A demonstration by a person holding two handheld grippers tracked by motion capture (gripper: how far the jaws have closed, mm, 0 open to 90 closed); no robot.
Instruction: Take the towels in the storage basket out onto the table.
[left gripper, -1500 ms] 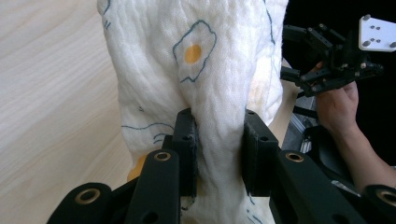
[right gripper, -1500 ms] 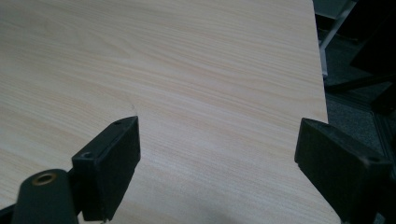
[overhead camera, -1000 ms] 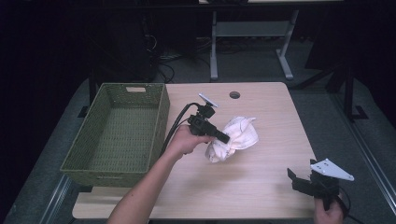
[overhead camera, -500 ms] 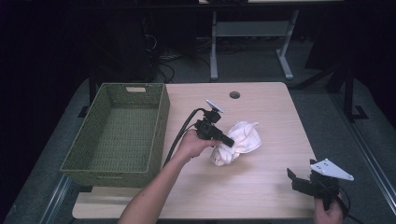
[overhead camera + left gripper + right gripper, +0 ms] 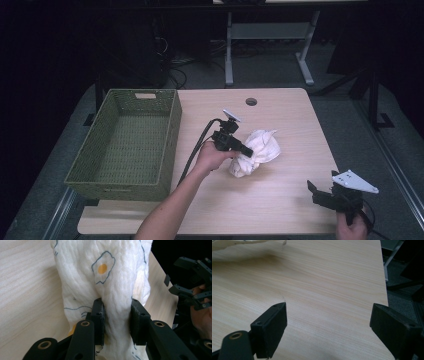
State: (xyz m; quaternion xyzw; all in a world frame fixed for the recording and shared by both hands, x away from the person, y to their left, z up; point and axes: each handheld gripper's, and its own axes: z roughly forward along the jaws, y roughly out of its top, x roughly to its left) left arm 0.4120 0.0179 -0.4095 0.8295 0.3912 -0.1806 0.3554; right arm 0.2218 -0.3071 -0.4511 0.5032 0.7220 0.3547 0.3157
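Observation:
A crumpled white cloth printed with fried eggs lies in the middle of the wooden table. My left gripper is at the cloth's left side, shut on a fold of it. In the left gripper view the cloth bulges up between the two black pads, which pinch it. My right gripper hovers open over the table's front right corner, apart from the cloth. In the right gripper view its jaws stand wide over bare wood, with the cloth's edge at the top left.
A green woven basket stands along the table's left side, with nothing in it. A round cable hole sits near the table's far edge. Beyond the table are a dark floor and a white desk frame.
My left gripper has shifted slightly right and toward the front with the cloth in its jaws. The right gripper has stayed where it was.

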